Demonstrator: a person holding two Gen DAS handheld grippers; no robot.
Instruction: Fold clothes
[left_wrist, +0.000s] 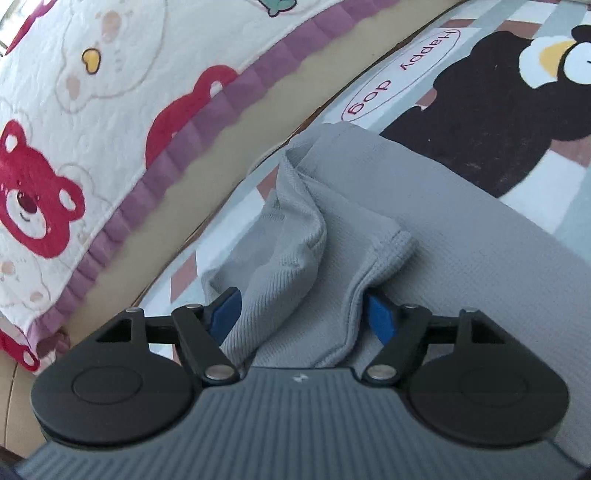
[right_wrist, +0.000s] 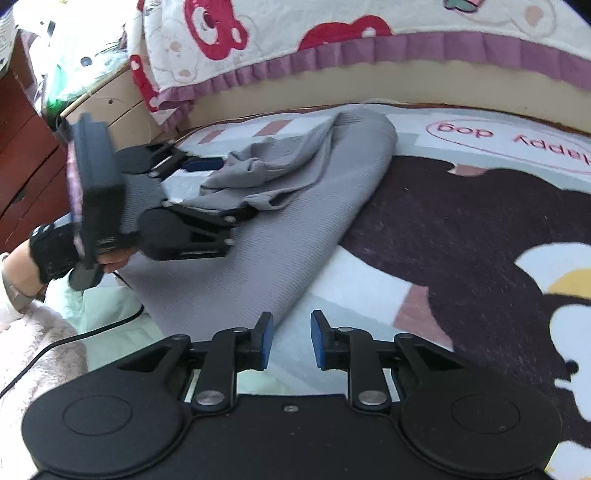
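Observation:
A grey ribbed garment lies partly folded on a cartoon-print rug. In the left wrist view its bunched sleeve or cuff sits between the wide-open blue pads of my left gripper; the pads are not pressing it. The main panel spreads to the right. In the right wrist view my left gripper rests low on the garment's far left part. My right gripper is open and empty, just off the garment's near edge.
A bed with a white and red bear quilt and purple frill stands close behind the rug. A wooden drawer unit is at the left. A black cable runs over the rug near the person's hand.

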